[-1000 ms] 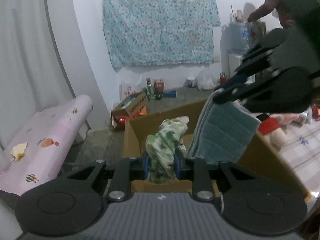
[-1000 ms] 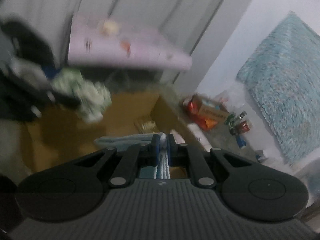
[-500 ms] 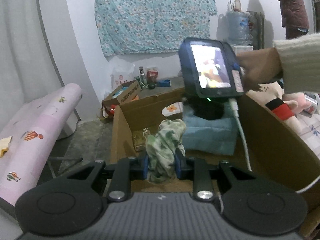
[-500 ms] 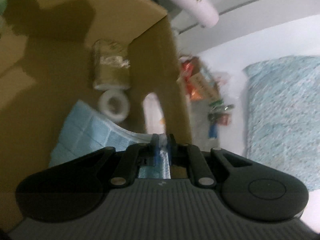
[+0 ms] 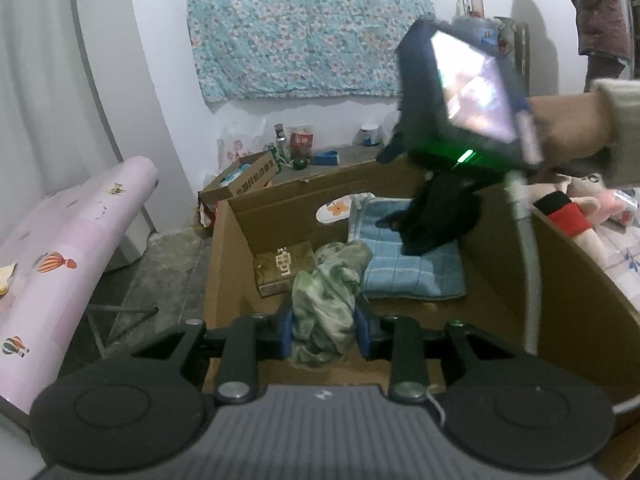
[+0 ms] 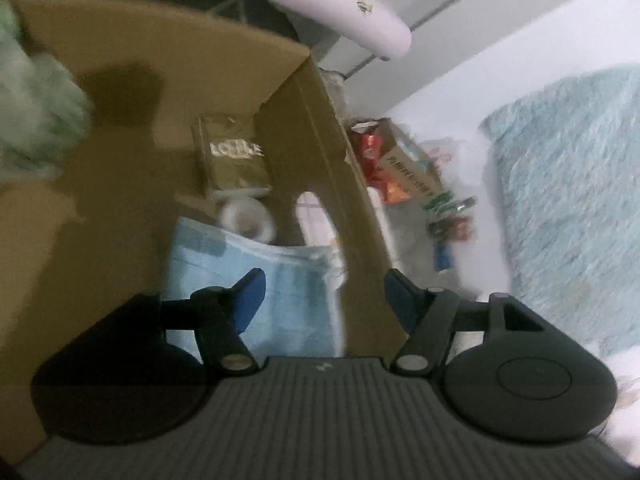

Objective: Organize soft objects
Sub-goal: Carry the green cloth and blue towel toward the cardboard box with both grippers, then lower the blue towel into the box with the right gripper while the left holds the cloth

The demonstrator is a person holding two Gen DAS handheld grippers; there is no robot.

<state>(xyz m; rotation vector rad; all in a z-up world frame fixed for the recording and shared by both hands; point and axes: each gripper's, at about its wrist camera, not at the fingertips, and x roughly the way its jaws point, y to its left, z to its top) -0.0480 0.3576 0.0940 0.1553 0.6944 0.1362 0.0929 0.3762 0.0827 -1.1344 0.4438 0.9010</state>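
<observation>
Cardboard box [image 5: 560, 280] takes up most of both views, open at the top, with a blue towel [image 5: 412, 264] lying flat on its floor against the far wall. Beside the towel sits a small olive packet [image 5: 280, 266], and a white roll [image 6: 246, 216] lies at the towel's far corner.

The right gripper [image 6: 322, 288] hovers over the towel with its fingers wide; they have just been opening, and nothing is pinched between them, so the towel looks released.

The left gripper [image 5: 324, 334] has its fingers narrow around a crumpled green cloth [image 5: 326, 292], hanging inside the box near the packet. Those fingers have just been opening a little, yet the pads appear to touch the fabric on both sides.

Both pieces are light, limp and unbreakable. A pinch on a bunched fold or a corner suits them best; flat areas would slip.
</observation>
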